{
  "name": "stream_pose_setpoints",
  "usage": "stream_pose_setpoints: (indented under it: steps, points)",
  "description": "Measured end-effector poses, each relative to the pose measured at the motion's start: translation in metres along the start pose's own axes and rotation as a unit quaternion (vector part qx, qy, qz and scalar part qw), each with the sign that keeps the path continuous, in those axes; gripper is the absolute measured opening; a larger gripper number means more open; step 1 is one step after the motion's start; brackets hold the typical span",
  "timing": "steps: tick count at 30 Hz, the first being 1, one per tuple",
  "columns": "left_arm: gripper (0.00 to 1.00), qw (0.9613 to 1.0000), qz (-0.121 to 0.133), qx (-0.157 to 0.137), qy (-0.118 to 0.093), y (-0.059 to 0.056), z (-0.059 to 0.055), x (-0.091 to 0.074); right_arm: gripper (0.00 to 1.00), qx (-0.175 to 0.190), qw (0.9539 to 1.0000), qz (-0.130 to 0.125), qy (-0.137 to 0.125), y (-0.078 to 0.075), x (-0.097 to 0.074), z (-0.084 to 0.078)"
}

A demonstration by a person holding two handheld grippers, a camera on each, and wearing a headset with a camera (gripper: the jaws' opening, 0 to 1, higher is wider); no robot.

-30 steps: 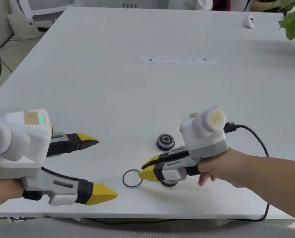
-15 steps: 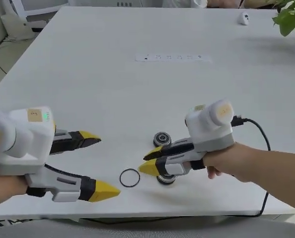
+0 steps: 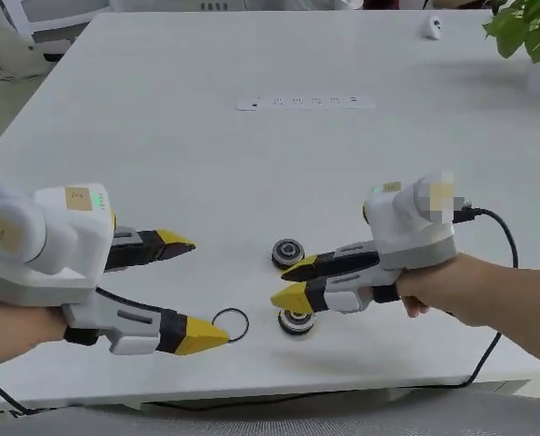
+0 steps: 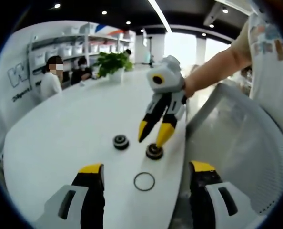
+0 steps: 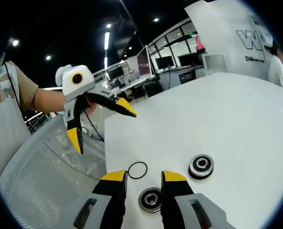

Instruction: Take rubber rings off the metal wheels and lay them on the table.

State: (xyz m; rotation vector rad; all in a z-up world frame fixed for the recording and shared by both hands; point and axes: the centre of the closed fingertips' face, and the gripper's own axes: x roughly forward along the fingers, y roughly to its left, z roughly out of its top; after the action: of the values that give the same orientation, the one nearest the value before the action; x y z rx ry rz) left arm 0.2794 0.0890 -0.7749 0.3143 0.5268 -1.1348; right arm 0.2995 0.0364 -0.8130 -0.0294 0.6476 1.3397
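A thin black rubber ring [image 3: 231,322] lies flat on the white table [image 3: 252,173] near its front edge; it also shows in the left gripper view as a ring [image 4: 144,181] and in the right gripper view as a ring [image 5: 137,170]. Two metal wheels rest to its right: a near wheel [image 3: 296,321] and a far wheel [image 3: 288,252] with a dark rim. My right gripper [image 3: 291,282] hovers just above the near wheel [image 5: 150,199], jaws slightly apart and holding nothing. My left gripper [image 3: 193,289] is wide open, its lower fingertip [image 3: 206,336] close to the ring.
A white power strip [image 3: 306,103] lies mid-table. A plant [image 3: 525,27] and a small white object [image 3: 432,27] sit at the far right. A black cable [image 3: 493,272] trails from the right gripper. The table's front edge is close below both grippers.
The right gripper has risen and drawn back to the right from the ring and near wheel, its jaws a little wider. The ring stays on the table. The left gripper has edged closer to it.
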Motion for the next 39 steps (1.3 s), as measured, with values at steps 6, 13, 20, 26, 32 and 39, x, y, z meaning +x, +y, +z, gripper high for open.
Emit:
stream_pose_setpoints:
  steps: [6,13,20,26,32,39]
  points:
    - [0.73,0.9999,-0.007,0.01,-0.004,0.001,0.01,0.009,0.28,-0.004,0.9999,-0.012,-0.001,-0.008,-0.01,-0.004]
    - [0.71,0.9997,-0.016,0.02,0.004,0.003,0.011,0.023,0.28,-0.011,0.9997,-0.018,0.01,-0.009,-0.016,-0.015]
    - [0.68,0.9993,-0.026,0.023,0.01,0.003,0.012,0.038,0.28,-0.003,0.9996,-0.025,0.014,-0.012,-0.021,-0.025]
    - [0.65,0.999,-0.034,0.025,0.017,0.002,0.01,0.049,0.27,-0.006,0.9995,-0.023,0.021,-0.011,-0.023,-0.034]
    - [0.62,0.9983,-0.044,0.028,0.025,-0.001,0.007,0.058,0.27,-0.009,0.9992,-0.023,0.03,-0.012,-0.021,-0.044]
    - [0.58,0.9977,-0.053,0.027,0.032,-0.005,0.005,0.067,0.26,-0.017,0.999,-0.023,0.035,-0.014,-0.019,-0.049]
